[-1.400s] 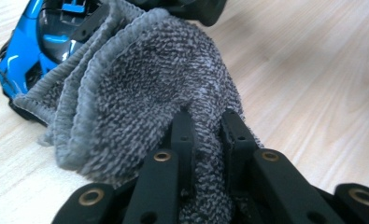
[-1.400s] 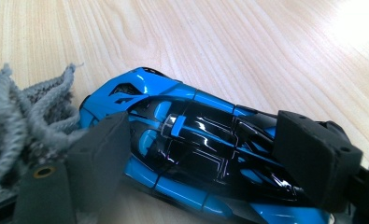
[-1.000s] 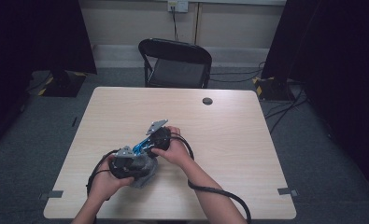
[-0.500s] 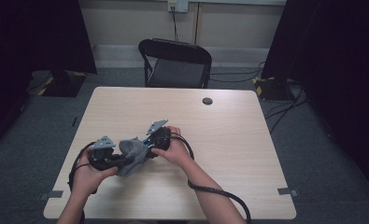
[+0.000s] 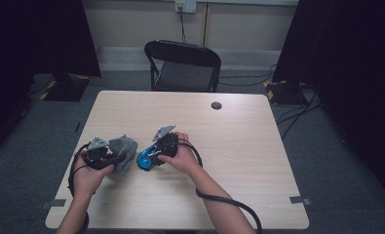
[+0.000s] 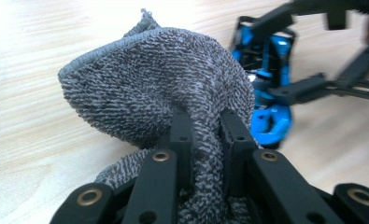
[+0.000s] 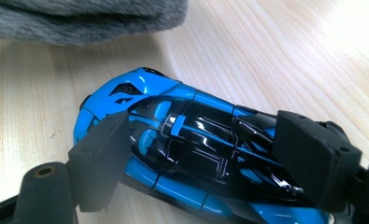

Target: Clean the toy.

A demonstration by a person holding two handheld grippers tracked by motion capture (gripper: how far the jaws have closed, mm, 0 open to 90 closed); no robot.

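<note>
Cloth pinched tight in left gripper, now drawn off leftward from toy car; car clamped across wide right gripper; wipe pass judged finished.

Bare table lies open right of the car; cloth crowds its left.

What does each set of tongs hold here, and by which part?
Left tongs pinch a bunched fold of the grey cloth. Right tongs clamp the blue toy car across its two sides.
</note>
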